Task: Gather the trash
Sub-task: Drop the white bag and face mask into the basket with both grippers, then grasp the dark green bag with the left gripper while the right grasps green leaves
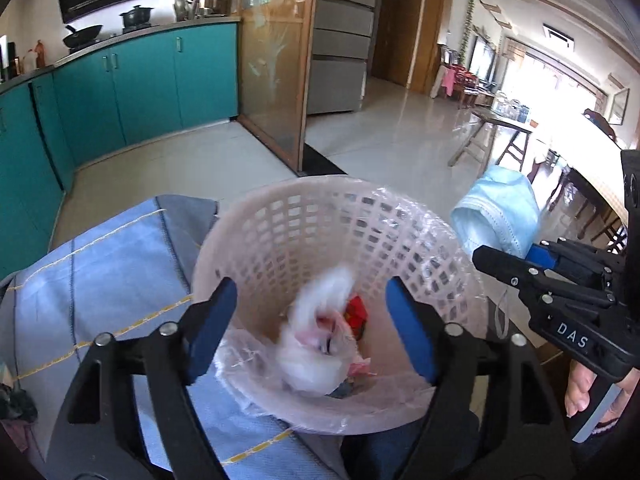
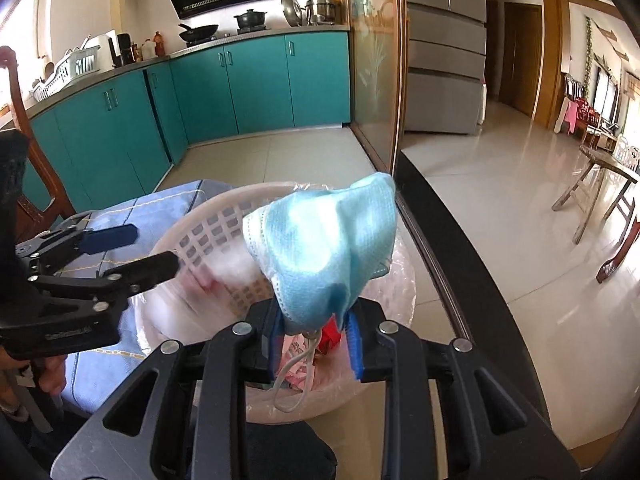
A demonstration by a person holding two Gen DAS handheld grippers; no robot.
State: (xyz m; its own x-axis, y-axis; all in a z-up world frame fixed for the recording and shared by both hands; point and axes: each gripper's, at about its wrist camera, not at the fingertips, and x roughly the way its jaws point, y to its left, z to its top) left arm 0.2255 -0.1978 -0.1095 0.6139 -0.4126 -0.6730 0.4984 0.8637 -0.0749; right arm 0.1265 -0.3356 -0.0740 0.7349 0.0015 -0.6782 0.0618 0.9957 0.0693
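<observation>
The pink lattice basket, lined with a clear plastic bag, sits partly on a blue cloth and already holds several pieces of trash: a white fluffy wad, blurred as if falling, a red wrapper and some pinkish scraps underneath. By that measure the collecting looks well advanced, and at least one item is left to drop, the blue face mask. The left tongs hang just over the near rim of the basket with their blue pads spread wide apart and nothing between them, pointing down into its mouth. The right tongs are clenched on the lower edge of the mask, which stands up above the basket's right rim while its white ear loop dangles toward the trash inside. The right tongs reach in from the right side, level with the rim; opening them there should probably let the mask fall in
</observation>
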